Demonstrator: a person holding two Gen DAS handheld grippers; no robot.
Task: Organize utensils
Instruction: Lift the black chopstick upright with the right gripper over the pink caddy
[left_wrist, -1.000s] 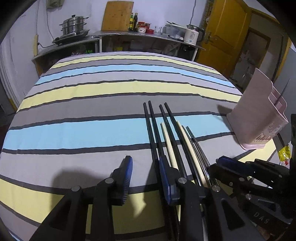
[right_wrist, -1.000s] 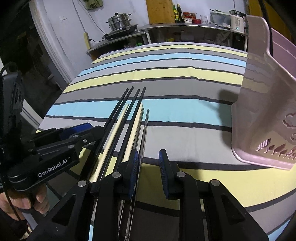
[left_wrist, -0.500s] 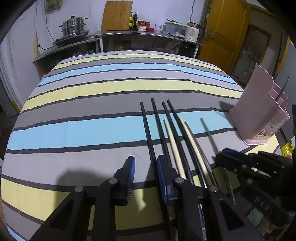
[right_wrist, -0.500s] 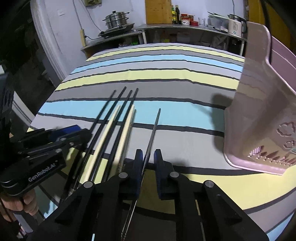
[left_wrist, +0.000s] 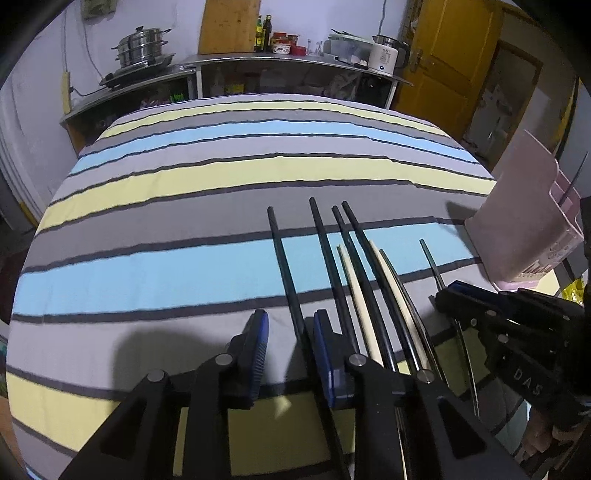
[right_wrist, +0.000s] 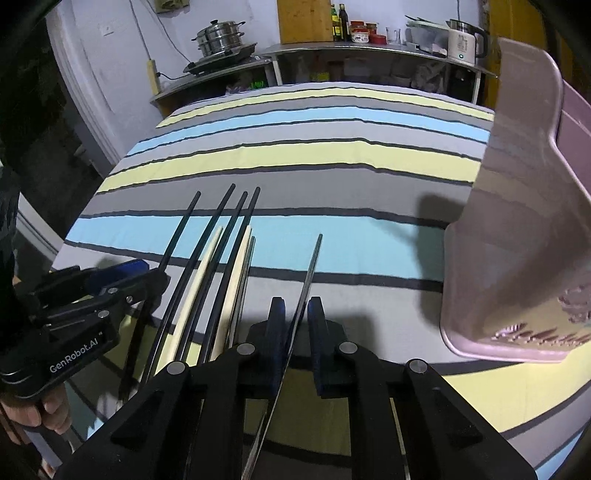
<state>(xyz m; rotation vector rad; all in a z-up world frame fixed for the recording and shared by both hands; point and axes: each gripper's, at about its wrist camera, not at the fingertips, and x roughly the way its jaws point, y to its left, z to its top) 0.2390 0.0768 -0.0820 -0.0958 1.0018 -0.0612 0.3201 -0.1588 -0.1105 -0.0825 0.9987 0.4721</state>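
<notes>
Your right gripper (right_wrist: 295, 325) pinches one metal chopstick (right_wrist: 308, 273), its tip raised clear of the row. Your left gripper (left_wrist: 288, 343) straddles a black chopstick (left_wrist: 282, 258), fingers parted around it, not clamped. The other chopsticks (right_wrist: 221, 266) lie side by side on the striped cloth (right_wrist: 332, 162). The pink utensil holder (right_wrist: 517, 221) stands at the cloth's right edge, open cloth between it and your raised stick. Kitchen counter (left_wrist: 295, 62) behind.
</notes>
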